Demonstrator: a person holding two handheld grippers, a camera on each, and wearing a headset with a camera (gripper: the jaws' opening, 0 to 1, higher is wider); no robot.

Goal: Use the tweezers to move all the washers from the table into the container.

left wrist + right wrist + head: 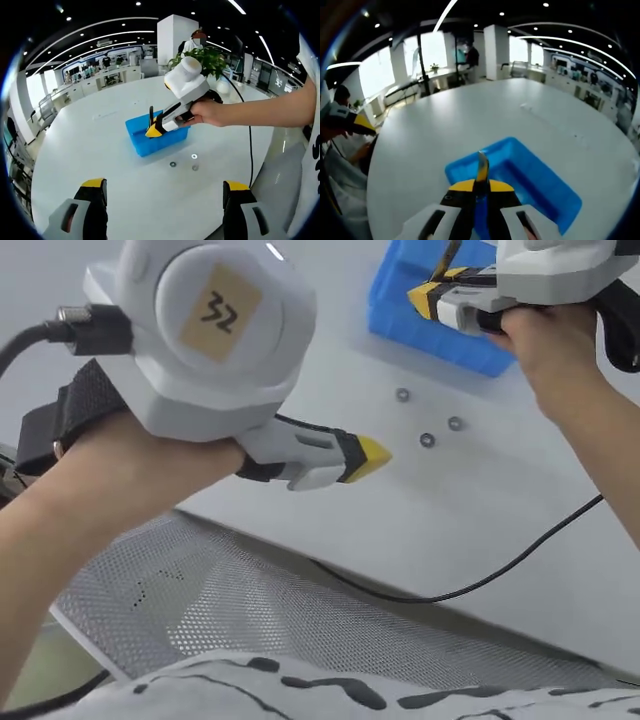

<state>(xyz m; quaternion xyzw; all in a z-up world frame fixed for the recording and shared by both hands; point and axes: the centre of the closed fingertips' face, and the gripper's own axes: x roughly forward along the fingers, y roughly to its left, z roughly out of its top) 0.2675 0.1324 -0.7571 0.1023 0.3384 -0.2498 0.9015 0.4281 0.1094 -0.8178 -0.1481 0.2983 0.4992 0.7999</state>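
Right hand-held gripper (481,189) was clamped shut on the tweezers (482,167), tips over the blue container (540,186) (drop-off step, I judged). 3 washers (427,440) lay on the counter (480,530) between container and near edge; the next move called for a fine pinch. Left hand-held gripper (165,186) hung wide open, empty.

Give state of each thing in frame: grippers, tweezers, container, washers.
left gripper, open, empty.
right gripper, shut on the tweezers.
tweezers, gripped, tip over the container.
container, open top, no washer seen in its visible part.
washers, three loose on the table, outside the container.
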